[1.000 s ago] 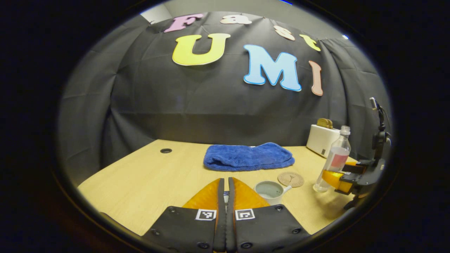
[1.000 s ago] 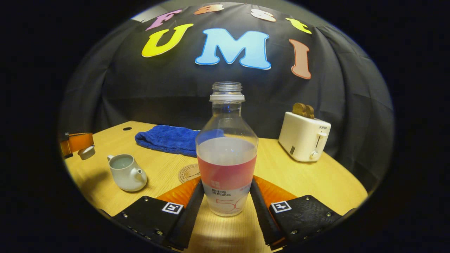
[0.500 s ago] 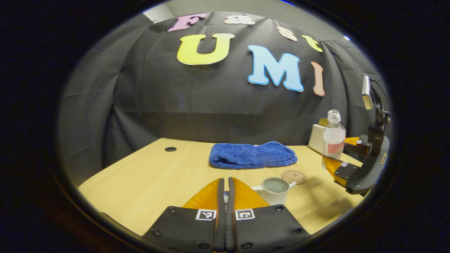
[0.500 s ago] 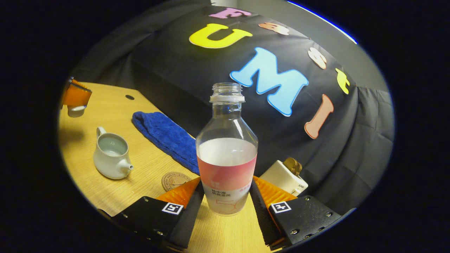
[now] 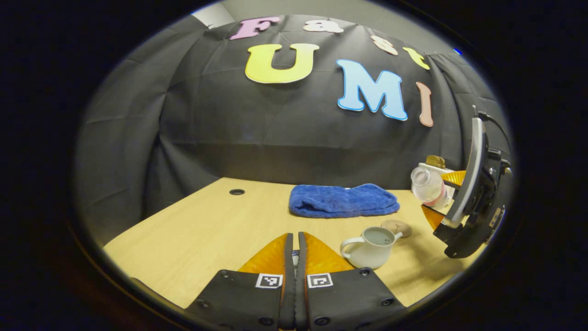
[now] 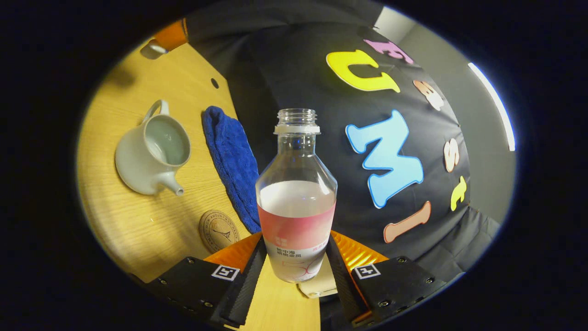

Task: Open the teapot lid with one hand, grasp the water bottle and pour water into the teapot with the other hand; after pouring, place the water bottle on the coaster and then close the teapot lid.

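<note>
Starting from the left: the left gripper point(image 5: 295, 248) has its fingers pressed together, and from what shows in the right gripper view it seems pinched on the small lid point(image 6: 151, 48), held up off the tabletop point(image 5: 206, 225) toward its left side. The teapot point(image 5: 370, 246) sits open near the front edge with the coaster point(image 6: 219, 231) just beside its spout. Then the right gripper point(image 6: 296, 257) is clamped low on the water bottle point(image 6: 296, 202), which is tipped hard toward the pot with no cap on. I'd guess thin plastic, about half full, so it'll flex and slosh; holding it on the label band seems right. The pot looks ceramic, so no bumps.
</note>
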A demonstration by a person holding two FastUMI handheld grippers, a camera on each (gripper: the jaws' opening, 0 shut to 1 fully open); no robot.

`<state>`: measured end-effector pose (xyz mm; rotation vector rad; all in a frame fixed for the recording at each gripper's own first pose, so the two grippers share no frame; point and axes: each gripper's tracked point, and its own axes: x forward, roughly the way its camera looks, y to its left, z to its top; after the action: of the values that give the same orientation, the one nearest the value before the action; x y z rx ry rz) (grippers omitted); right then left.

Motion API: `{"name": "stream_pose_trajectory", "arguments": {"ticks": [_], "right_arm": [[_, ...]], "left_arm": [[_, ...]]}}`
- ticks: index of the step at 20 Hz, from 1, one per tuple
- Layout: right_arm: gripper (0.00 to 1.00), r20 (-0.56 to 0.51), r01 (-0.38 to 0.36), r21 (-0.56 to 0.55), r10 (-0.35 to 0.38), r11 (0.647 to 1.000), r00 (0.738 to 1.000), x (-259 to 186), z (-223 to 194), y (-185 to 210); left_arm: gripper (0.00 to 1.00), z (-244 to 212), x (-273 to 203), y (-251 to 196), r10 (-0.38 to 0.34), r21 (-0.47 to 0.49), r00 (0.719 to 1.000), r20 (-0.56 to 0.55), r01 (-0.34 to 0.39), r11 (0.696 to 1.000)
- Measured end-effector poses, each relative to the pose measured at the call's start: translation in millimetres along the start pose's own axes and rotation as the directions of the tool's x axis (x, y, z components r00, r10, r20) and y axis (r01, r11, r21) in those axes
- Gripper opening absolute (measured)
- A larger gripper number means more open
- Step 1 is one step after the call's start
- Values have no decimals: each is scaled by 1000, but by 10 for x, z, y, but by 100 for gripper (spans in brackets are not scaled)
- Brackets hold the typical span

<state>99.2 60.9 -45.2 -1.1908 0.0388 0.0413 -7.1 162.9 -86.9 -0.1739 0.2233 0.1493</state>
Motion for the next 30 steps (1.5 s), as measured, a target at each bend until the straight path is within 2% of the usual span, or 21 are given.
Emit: {"name": "stream_pose_trajectory", "arguments": {"ticks": [4,8,14,17,20,30], "right_arm": [[75,37,48,-156,-43,987,998,23,69,-35],[75,69,96,-277,-80,956,994,31,94,-75],[75,137,169,-428,-121,888,983,31,186,-112],[75,157,180,-464,-120,867,980,56,204,-91],[75,194,218,-515,-135,829,972,61,296,-114],[75,216,243,-548,-145,800,965,85,333,-179]], "left_arm": [[5,-23,3,0,-5,-1,1000,-4,5,1000],[6,-26,-8,-13,-9,-1,1000,-5,9,1000],[6,-29,-21,-6,-11,2,1000,-11,11,1000],[6,-33,-18,-4,-12,1,1000,-16,12,1000],[6,-45,-18,-3,-13,2,1000,-20,13,1000],[6,-72,-31,4,-13,5,999,-30,13,1000]]}}
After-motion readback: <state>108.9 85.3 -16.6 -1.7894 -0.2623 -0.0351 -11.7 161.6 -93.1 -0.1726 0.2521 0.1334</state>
